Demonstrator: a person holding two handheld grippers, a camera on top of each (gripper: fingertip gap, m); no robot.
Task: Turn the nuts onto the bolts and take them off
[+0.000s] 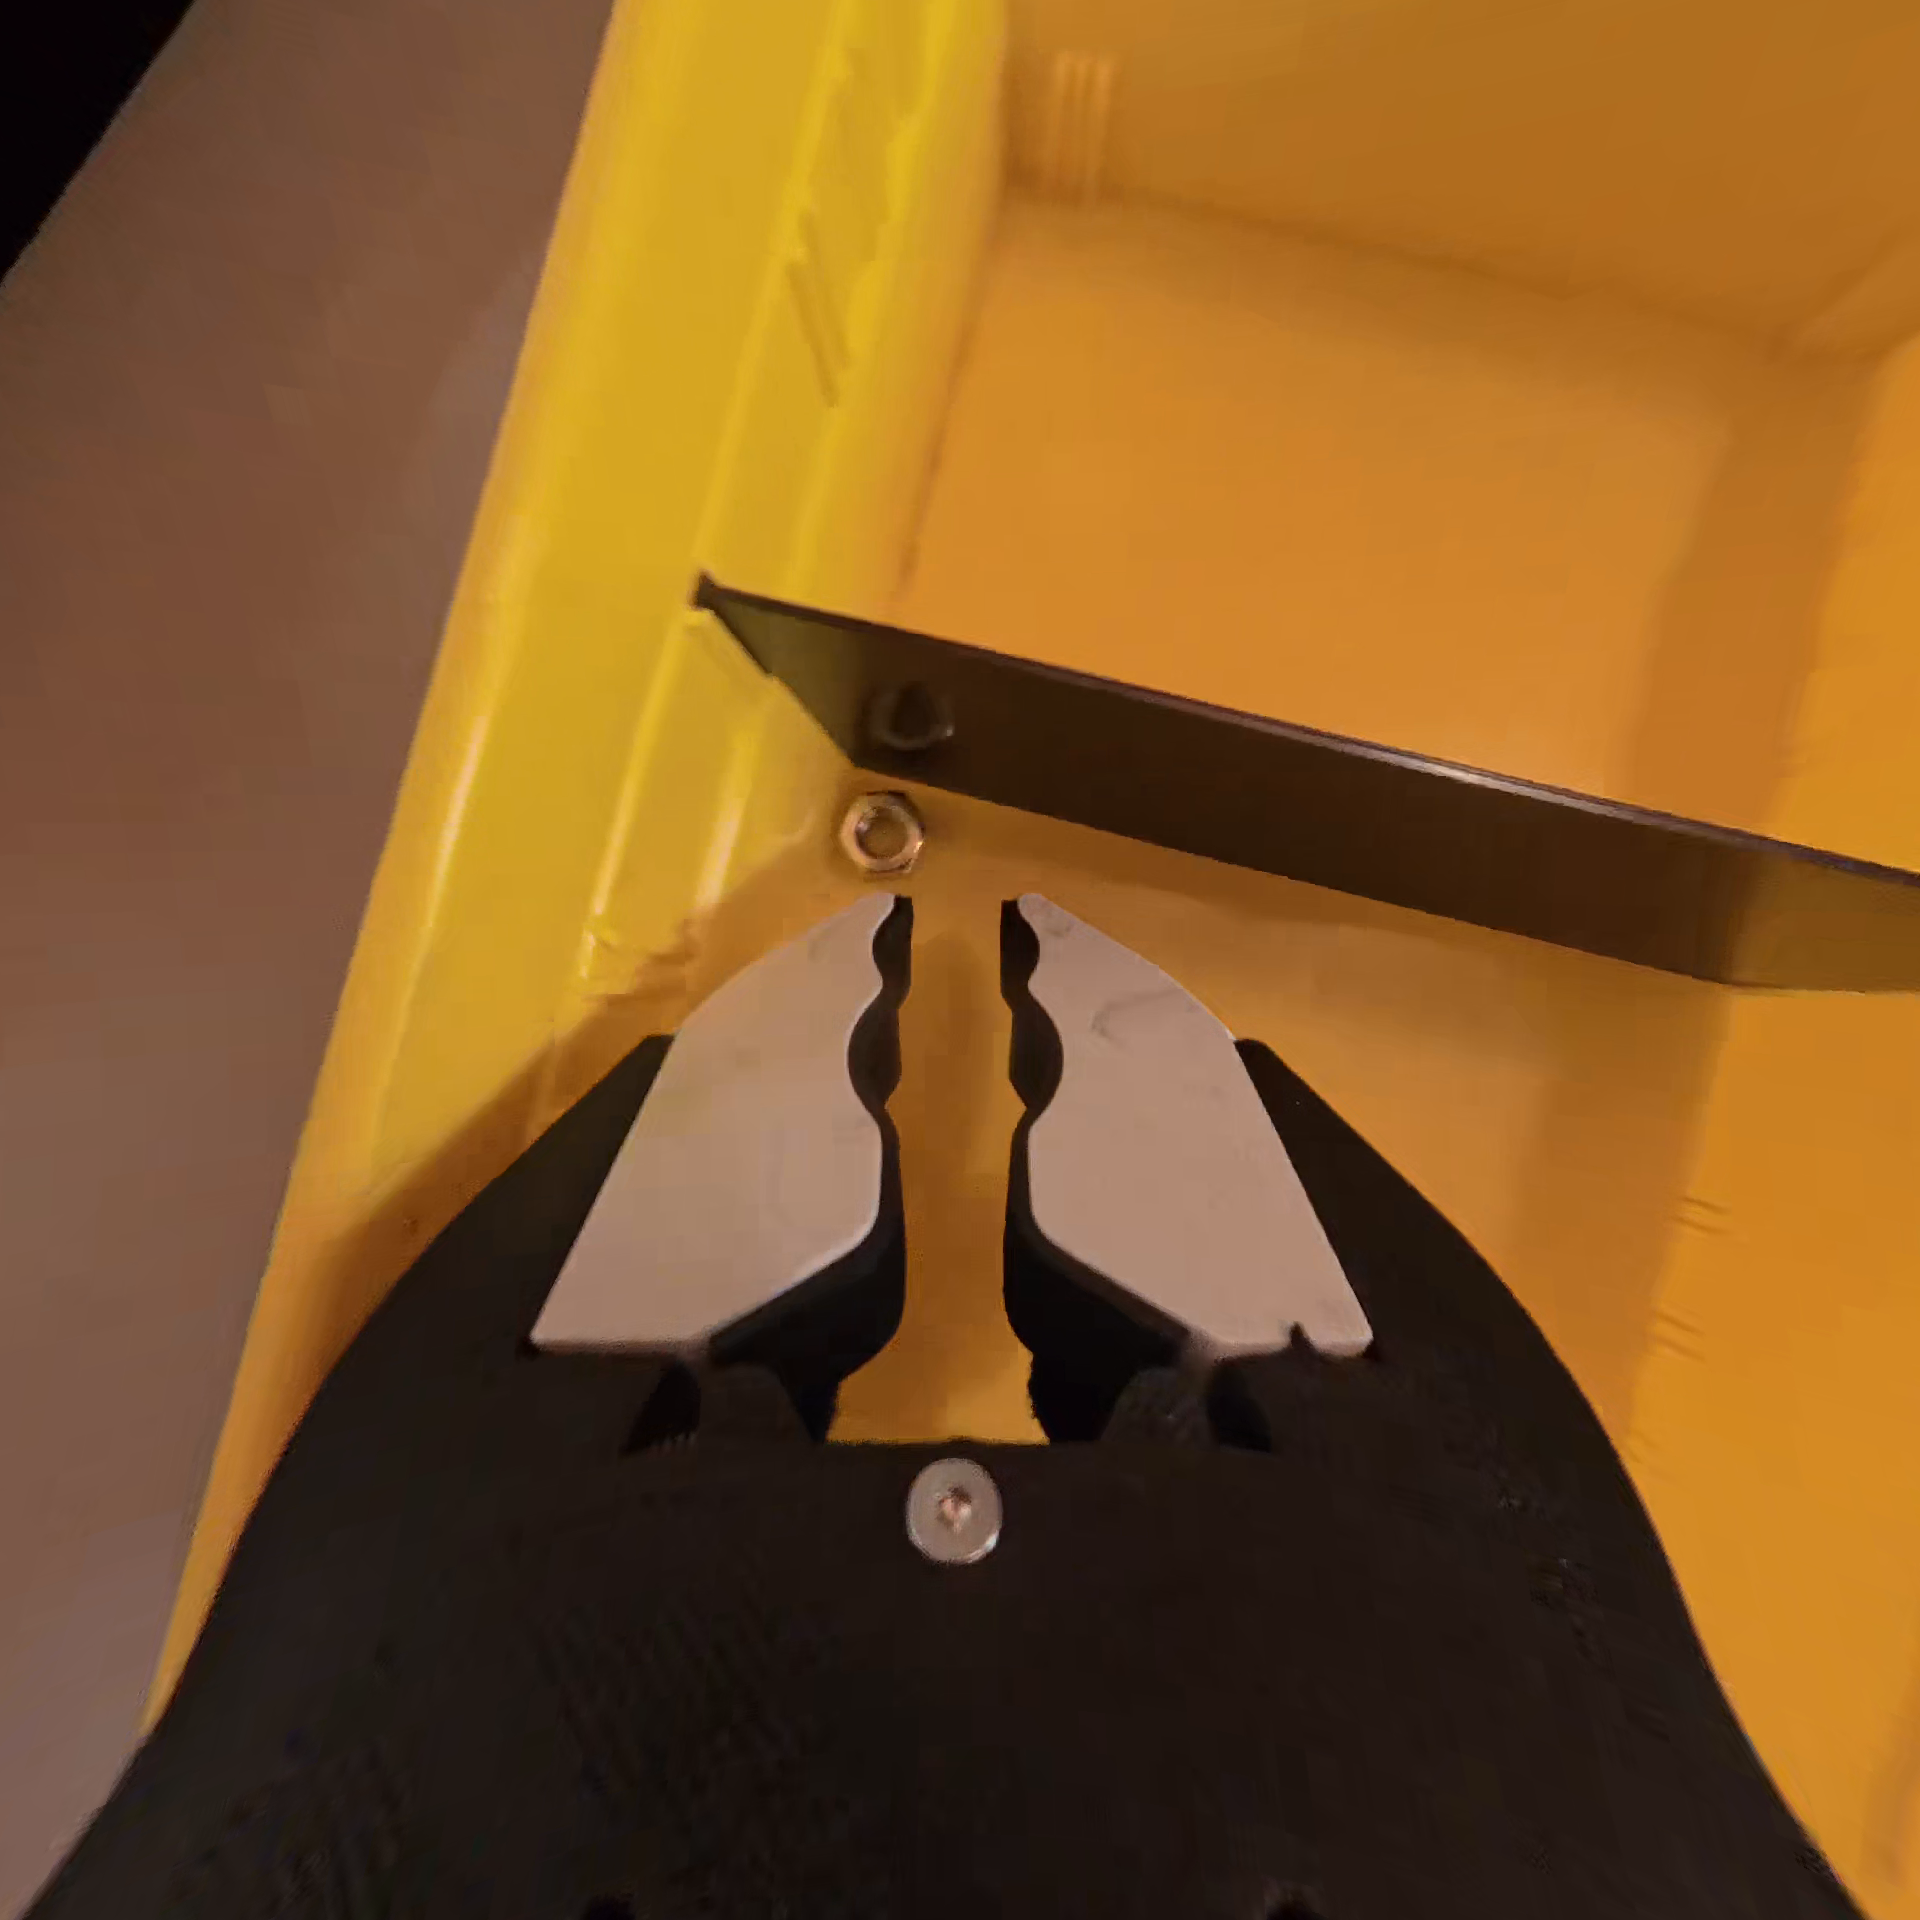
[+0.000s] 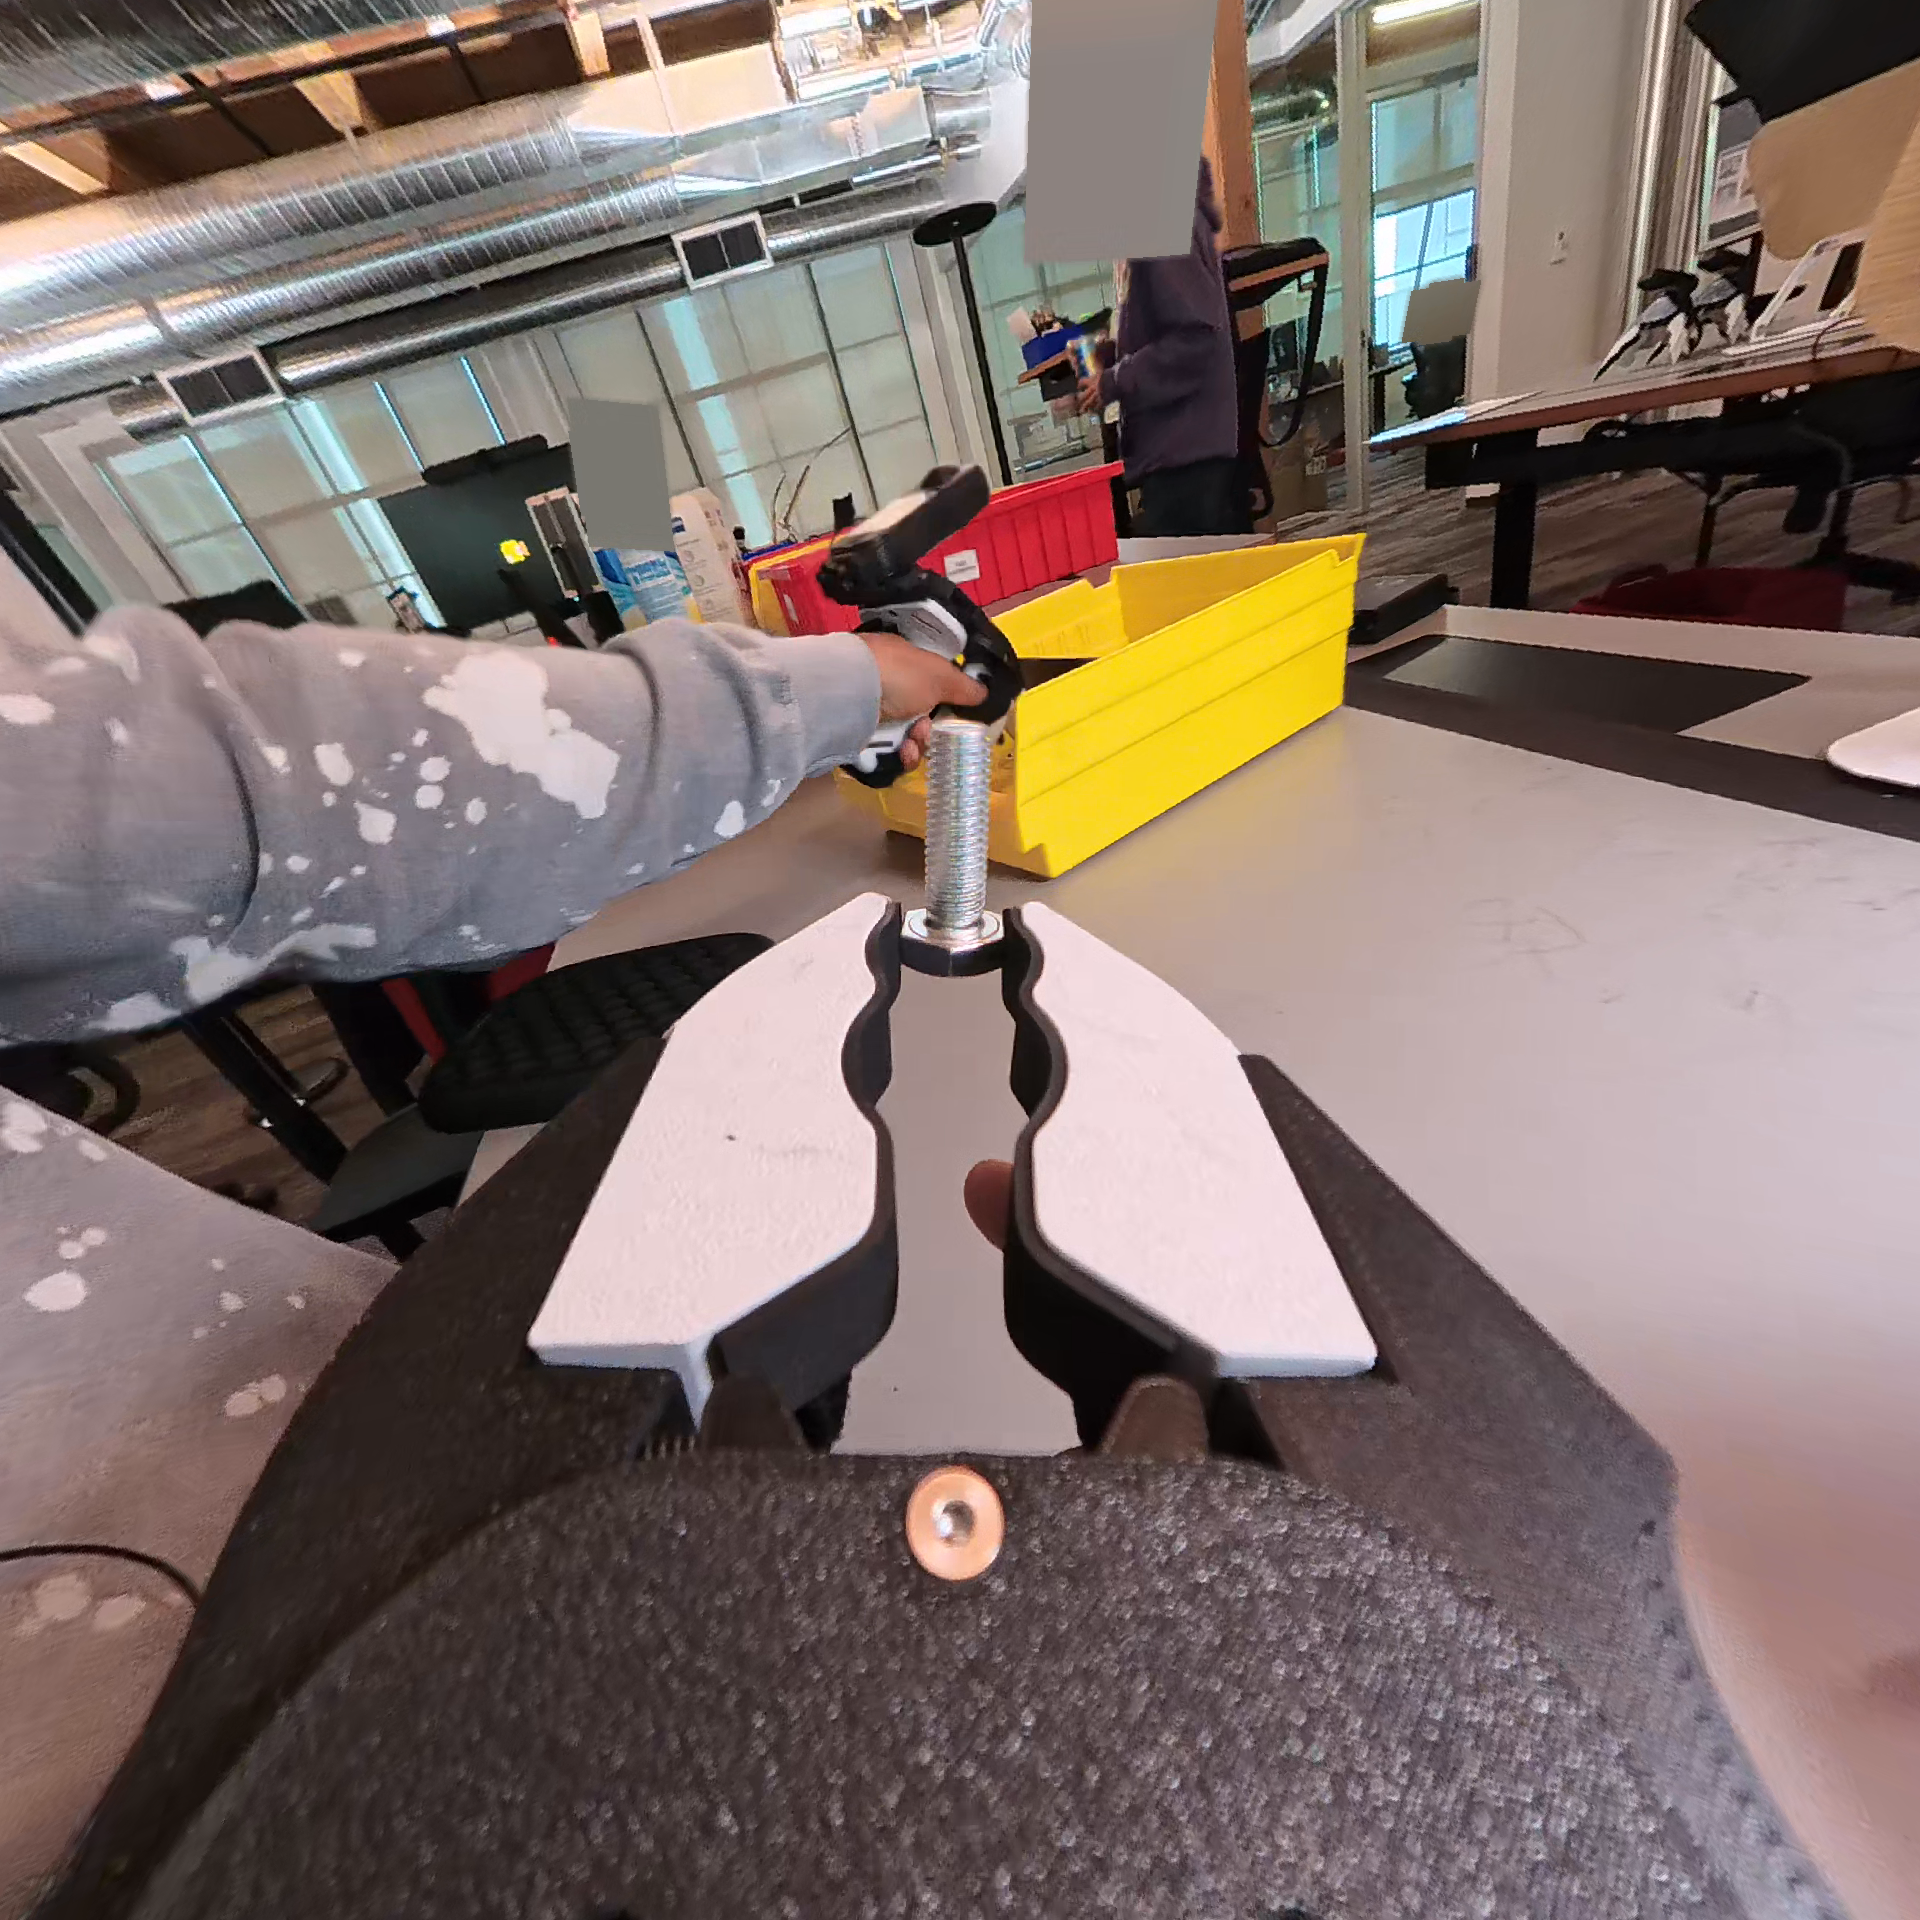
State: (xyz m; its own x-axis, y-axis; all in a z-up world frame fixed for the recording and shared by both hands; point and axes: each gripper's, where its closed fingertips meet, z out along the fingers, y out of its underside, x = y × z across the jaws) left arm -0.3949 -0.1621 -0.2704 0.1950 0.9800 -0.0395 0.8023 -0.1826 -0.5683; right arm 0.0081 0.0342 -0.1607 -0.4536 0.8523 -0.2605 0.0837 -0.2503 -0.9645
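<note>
Left wrist view: the left gripper (image 1: 956, 909) points down into a yellow bin (image 1: 644, 727), fingers spread with a narrow gap and nothing between them. A small brass-coloured nut (image 1: 881, 833) lies on the bin floor just beyond the left fingertip, tucked into the corner where the bin's left wall meets a dark divider strip (image 1: 1351, 821) crossing the bin from left to right. Nut and fingertip look apart, though only barely. The divider carries a small dark hole or stud near its left end; which one, cannot tell. Beyond the divider the bin floor runs far and to the right. Brown table surface (image 1: 260, 623) lies outside the bin on the left. Right wrist view: the right gripper (image 2: 954, 940) is pinching the hex head of a silver bolt (image 2: 956, 821) between its fingertips, the threaded shank standing upright above the fingers. A fingertip of the holding hand shows between the fingers, near the base. Farther off, an arm in a grey, white-splattered sleeve (image 2: 416, 790) reaches from the left to the yellow bin (image 2: 1174, 707), holding the other gripper over its near left end. The bin sits on a grey table (image 2: 1455, 935); a red bin (image 2: 1039, 540) stands behind it. A person in dark clothing (image 2: 1174, 374) stands far back.
</note>
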